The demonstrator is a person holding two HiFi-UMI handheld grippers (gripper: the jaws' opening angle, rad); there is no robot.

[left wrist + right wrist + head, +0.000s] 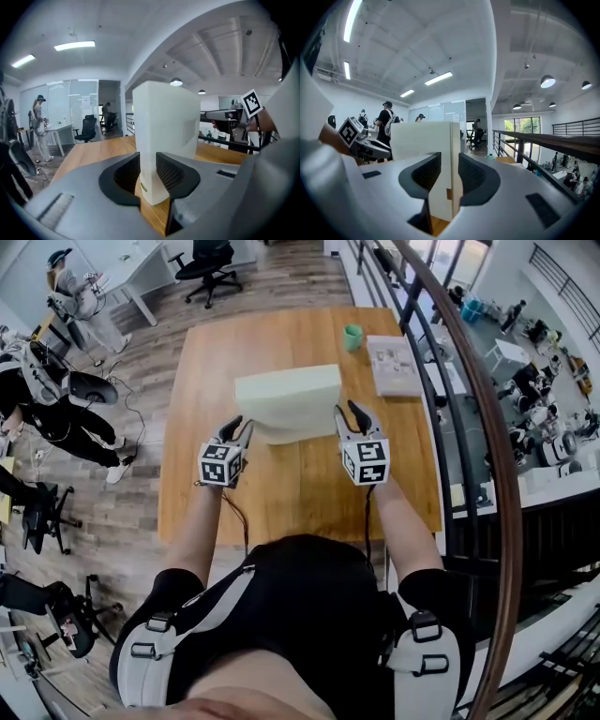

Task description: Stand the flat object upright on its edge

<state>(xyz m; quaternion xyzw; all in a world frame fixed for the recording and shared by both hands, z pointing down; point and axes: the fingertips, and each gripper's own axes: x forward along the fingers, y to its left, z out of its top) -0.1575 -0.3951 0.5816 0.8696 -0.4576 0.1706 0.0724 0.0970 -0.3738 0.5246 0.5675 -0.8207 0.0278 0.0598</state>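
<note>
A pale cream slab (289, 401) stands on its long edge on the wooden table (281, 493), leaning slightly. My left gripper (241, 427) is at its left end and my right gripper (349, 413) at its right end. In the left gripper view the slab (164, 126) rises between the dark pads (126, 176), which lie against both of its faces. In the right gripper view the slab's end (422, 150) fills the gap between the pads (476, 176), and I see no gap on either side. The slab's bottom edge rests on the wood.
A green cup (352, 337) and a printed booklet (394, 365) lie at the table's far right. A railing (441, 381) runs close along the right side. People and office chairs (208, 263) are on the floor to the left and behind.
</note>
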